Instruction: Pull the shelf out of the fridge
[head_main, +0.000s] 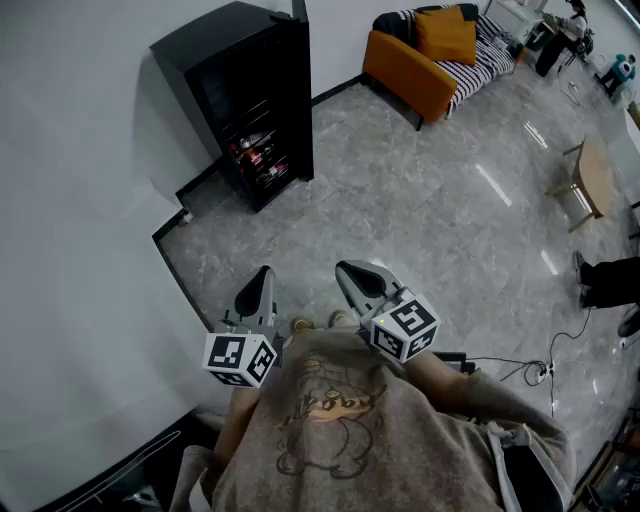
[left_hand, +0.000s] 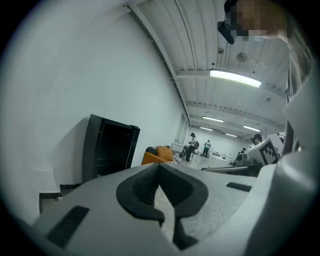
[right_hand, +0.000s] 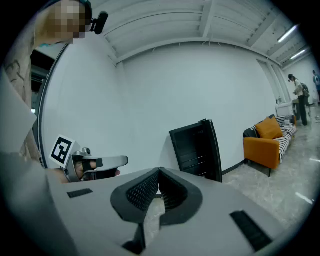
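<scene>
Fridge (head_main: 262, 110) stands well ahead across the floor (head_main: 420, 200); left gripper (head_main: 263, 278) and right gripper (head_main: 349, 271) both pinched together, empty

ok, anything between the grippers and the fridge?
Nothing visible. The fridge has its door open, and only bare floor separates it from the left gripper and right gripper, both shut and empty.

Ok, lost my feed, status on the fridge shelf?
Left gripper shut, empty. Right gripper shut, empty. Fridge door open, well out of reach, shelf not yet pulled. Only bare floor between.
</scene>
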